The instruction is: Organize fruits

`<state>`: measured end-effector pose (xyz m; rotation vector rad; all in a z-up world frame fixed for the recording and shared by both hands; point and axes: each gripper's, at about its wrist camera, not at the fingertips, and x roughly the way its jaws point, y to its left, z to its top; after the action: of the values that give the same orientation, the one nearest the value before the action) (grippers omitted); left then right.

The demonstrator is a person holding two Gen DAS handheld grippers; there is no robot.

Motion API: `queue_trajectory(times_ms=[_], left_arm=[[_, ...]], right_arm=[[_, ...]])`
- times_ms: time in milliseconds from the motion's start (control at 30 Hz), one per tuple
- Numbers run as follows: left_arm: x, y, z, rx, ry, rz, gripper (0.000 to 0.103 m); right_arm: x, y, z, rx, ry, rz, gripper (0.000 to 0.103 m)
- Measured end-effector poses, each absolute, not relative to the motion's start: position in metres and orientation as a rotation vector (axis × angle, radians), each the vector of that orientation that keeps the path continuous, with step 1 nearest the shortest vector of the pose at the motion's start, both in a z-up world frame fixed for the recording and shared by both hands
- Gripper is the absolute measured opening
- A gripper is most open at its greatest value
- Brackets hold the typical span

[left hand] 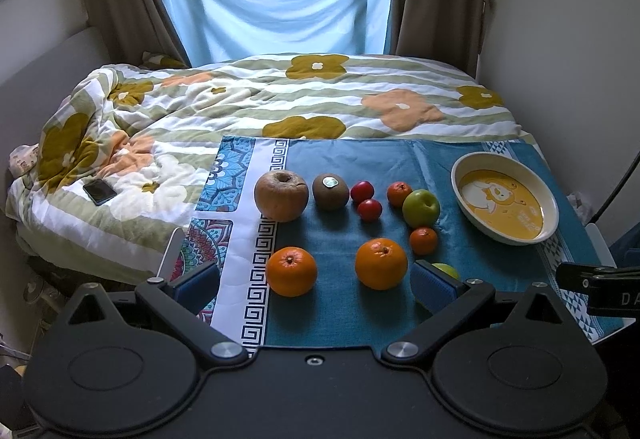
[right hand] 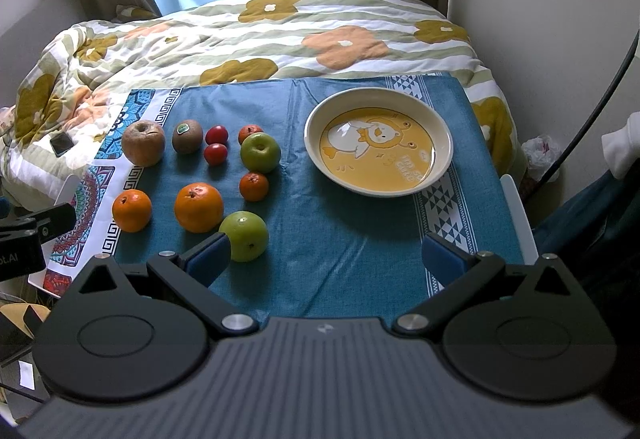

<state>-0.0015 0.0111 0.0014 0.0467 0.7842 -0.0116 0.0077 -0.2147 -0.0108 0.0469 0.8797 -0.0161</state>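
Note:
Fruit lies on a blue cloth (right hand: 340, 223): a wrinkled brown apple (left hand: 281, 196) (right hand: 143, 143), a kiwi (left hand: 330, 191) (right hand: 187, 135), two red plums (left hand: 362, 191) (right hand: 216, 134), two small tangerines (left hand: 423, 240) (right hand: 253, 186), two oranges (left hand: 291, 271) (right hand: 198, 207), and two green apples (left hand: 421, 207) (right hand: 244, 235). A shallow yellow-and-white bowl (left hand: 472, 217) (right hand: 438, 175) stands empty to the right. My left gripper (left hand: 316, 287) is open over the near oranges. My right gripper (right hand: 332, 259) is open above bare cloth, its left finger beside the near green apple.
The cloth covers a small table against a bed with a floral duvet (left hand: 280, 95). A phone (left hand: 100, 191) lies on the duvet at left. A wall (right hand: 560, 19) is close on the right. The right gripper's body (left hand: 600, 287) shows at the left view's right edge.

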Motion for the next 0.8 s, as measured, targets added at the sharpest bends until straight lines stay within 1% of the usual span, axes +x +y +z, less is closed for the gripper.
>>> queue_trajectory(times_ms=[800], left_arm=[[-0.0039, 0.0193, 0.0067, 0.044, 0.774, -0.006, 0.103]], right_arm=[[0.0048, -0.2097, -0.0086, 0.049, 0.880, -0.014, 0.103]])
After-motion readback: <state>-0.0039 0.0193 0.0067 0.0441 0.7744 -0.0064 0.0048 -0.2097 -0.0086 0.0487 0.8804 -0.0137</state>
